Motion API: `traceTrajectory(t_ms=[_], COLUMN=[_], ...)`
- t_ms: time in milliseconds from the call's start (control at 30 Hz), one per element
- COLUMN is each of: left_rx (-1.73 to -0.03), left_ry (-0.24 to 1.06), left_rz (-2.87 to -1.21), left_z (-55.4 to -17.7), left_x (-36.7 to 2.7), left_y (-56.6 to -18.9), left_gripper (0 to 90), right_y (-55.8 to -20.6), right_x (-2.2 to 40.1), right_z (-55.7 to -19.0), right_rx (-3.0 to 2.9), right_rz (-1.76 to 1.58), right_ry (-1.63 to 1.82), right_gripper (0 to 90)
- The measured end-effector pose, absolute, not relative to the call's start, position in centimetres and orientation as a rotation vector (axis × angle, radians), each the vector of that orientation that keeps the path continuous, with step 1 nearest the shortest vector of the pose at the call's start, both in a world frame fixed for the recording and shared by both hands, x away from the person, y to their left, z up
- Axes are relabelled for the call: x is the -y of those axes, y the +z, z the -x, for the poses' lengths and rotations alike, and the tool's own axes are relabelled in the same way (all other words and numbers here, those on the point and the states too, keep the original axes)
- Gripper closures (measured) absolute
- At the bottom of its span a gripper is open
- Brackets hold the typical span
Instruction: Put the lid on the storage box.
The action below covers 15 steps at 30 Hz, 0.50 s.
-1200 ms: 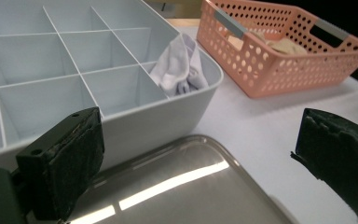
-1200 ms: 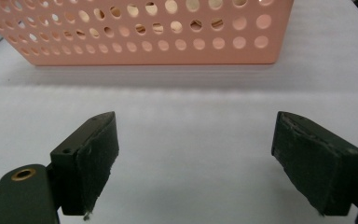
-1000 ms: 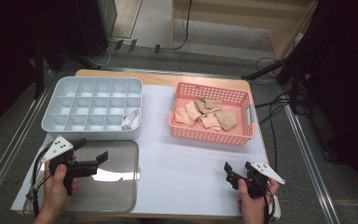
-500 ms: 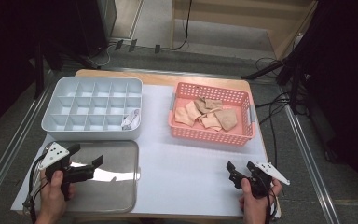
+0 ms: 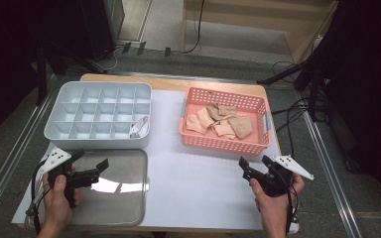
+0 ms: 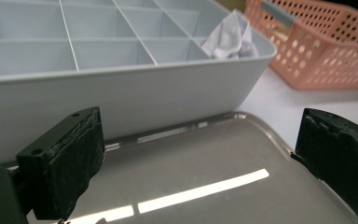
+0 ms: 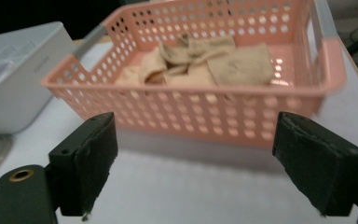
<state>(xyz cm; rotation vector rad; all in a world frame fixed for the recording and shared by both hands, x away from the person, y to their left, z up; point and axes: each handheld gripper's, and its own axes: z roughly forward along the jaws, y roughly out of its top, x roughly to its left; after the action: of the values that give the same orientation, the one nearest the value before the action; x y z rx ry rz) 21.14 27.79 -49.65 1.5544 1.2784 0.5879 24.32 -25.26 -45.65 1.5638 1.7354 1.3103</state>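
High view: tan cloths [image 5: 221, 121] crumpled in pink basket [image 5: 264, 145].

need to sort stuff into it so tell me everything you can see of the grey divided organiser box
The grey plastic organiser box is a rectangular, rounded-cornered bin split by thin walls into a grid of open-topped compartments. It sits upright and level at the table's far left, beside the pink perforated basket without touching it, its near wall right at the shiny metal tray. One crumpled white cloth fills the near right corner compartment; the other compartments look empty. Neither gripper touches it.
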Motion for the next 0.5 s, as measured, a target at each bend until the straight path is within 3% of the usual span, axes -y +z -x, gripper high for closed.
traceTrajectory(t_ms=[133, 367, 500], left_rx=[-1.294, -1.319, -1.314], left_ry=[0.641, 0.592, 0.591], left_rz=[-1.584, -1.542, -1.556], left_z=[-21.0, -21.1, -21.2], left_x=[-28.1, -28.6, -28.4], left_y=[-49.7, -49.9, -50.1], left_gripper=[1.7, 1.8, 1.8], right_y=[-43.3, -41.5, -41.3], right_x=[24.2, 23.6, 23.6], right_z=[-26.3, -30.2, -33.0], right_rx=[-1.776, -1.811, -1.835], right_rz=[-1.554, -1.598, -1.621], right_ry=[1.266, 1.179, 1.102], right_gripper=[22.3, 37.4, 38.7])
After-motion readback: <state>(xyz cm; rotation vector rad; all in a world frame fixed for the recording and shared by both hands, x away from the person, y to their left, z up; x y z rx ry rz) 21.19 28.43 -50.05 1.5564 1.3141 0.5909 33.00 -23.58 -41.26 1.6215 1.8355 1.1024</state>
